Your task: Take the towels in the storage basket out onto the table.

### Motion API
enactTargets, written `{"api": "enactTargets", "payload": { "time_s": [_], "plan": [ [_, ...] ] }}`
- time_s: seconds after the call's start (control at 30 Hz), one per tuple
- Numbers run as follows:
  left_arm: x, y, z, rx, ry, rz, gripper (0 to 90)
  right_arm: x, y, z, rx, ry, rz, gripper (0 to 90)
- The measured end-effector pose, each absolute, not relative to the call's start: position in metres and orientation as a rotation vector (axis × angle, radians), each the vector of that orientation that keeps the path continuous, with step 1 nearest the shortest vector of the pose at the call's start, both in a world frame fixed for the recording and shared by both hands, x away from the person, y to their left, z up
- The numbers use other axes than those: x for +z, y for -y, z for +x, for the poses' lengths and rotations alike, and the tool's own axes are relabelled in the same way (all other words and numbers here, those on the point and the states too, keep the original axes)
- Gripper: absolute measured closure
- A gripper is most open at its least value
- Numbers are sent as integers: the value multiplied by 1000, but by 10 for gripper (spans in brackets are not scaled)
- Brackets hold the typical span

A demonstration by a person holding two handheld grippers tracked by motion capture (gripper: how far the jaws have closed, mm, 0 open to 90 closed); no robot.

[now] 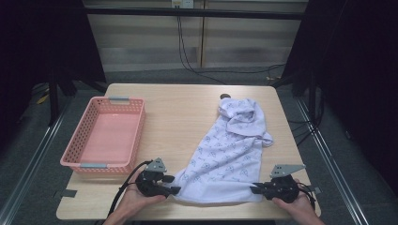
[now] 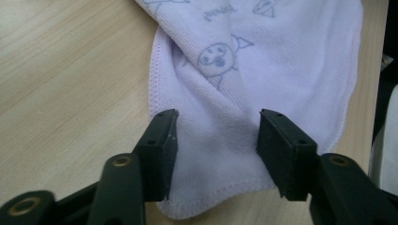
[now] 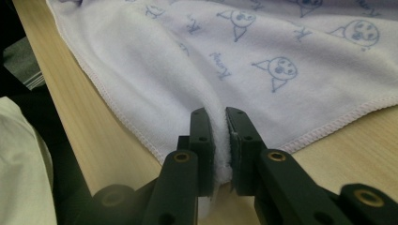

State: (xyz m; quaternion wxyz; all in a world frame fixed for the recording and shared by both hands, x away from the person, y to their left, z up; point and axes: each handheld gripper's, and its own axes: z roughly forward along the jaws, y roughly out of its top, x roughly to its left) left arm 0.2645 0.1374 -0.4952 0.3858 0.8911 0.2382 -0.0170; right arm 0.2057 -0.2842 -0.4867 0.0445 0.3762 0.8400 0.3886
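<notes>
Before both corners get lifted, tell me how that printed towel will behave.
The towel will likely hang limp: it already lies rumpled and folded. The right gripper bunches its corner easily, so it probably compresses, with little slip on the fleecy weave. It looks thin, probably light.

Each hand carries a black tool (image 1: 174,186) with 2 blocky jaws, brass-coloured screws set in the jaw arms and small screw holes in the pads. A grey 3-cornered plate is mounted on top of each, and black cable is trailed from the right tool (image 1: 253,189).
</notes>
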Motion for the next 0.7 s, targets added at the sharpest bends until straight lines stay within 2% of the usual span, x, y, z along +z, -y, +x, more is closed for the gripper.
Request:
{"api": "enactTargets", "payload": {
  "time_s": [0.07,0.1,0.17,0.33,0.37,0.47,0.7],
  "plan": [
    [-495,-135,261,-46,-558,2284,624,-487,284,207,1184,-2564,1156,821],
    [-495,-135,261,-46,-558,2284,715,-487,284,207,1184,-2564,1156,821],
    [-496,-132,261,-82,-567,2282,782,-486,284,209,1197,-2554,1167,821],
    [-494,-140,268,-111,-646,2222,834,-483,288,212,1240,-2521,1185,824],
    [-492,-146,273,-152,-680,2153,838,-482,290,212,1244,-2508,1190,831],
    [-481,-159,279,-168,-734,2009,857,-478,296,214,1265,-2457,1214,840],
    [-445,-162,293,-92,-708,1901,865,-445,311,232,1420,-2289,1244,853]
  ]
}}
